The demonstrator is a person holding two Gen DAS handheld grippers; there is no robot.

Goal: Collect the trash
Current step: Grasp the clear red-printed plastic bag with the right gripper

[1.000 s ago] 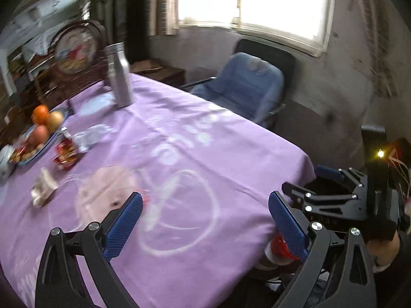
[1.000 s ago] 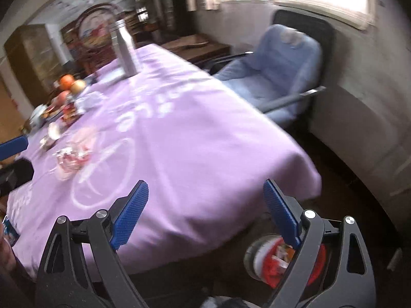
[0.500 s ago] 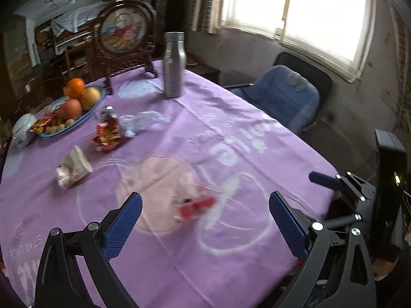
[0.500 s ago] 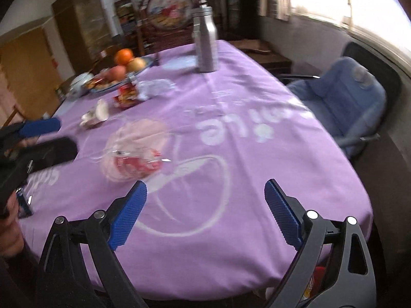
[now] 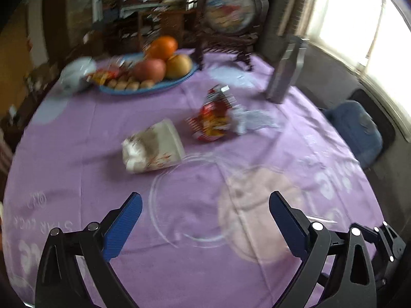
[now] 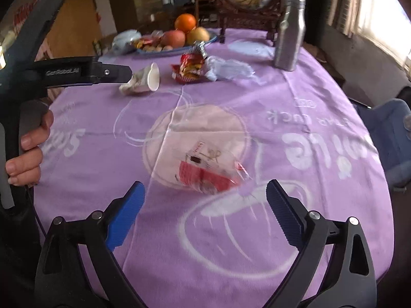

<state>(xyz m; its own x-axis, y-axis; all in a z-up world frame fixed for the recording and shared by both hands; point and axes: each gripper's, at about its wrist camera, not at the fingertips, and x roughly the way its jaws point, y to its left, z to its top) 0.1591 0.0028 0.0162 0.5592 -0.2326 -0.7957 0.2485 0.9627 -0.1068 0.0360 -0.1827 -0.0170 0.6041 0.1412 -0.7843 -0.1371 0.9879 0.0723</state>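
Observation:
A tipped paper cup [image 5: 152, 150] [image 6: 142, 80], a red snack wrapper [image 5: 214, 118] [image 6: 190, 68] and crumpled white plastic [image 5: 253, 119] [image 6: 227, 70] lie mid-table on the purple cloth [image 5: 77, 154]. A clear wrapper with red print [image 6: 208, 169] lies just ahead of my right gripper [image 6: 205, 186], whose jaws are opening with nothing between them. My left gripper [image 5: 204, 197] hangs open and empty over the cloth, short of the cup. In the right wrist view the left gripper [image 6: 77, 73] shows from the side, held by a hand [image 6: 28, 146].
At the back stand a blue plate of fruit [image 5: 154, 87], a steel bottle [image 5: 285, 71] [image 6: 290, 36] and a round framed picture on a stand [image 5: 231, 7]. A blue chair [image 5: 357, 133] sits beyond the table's right edge.
Both grippers have swung from the table's right edge and the chair toward its middle, rolling level. The red bin on the floor has left view; the trash now lies ahead.

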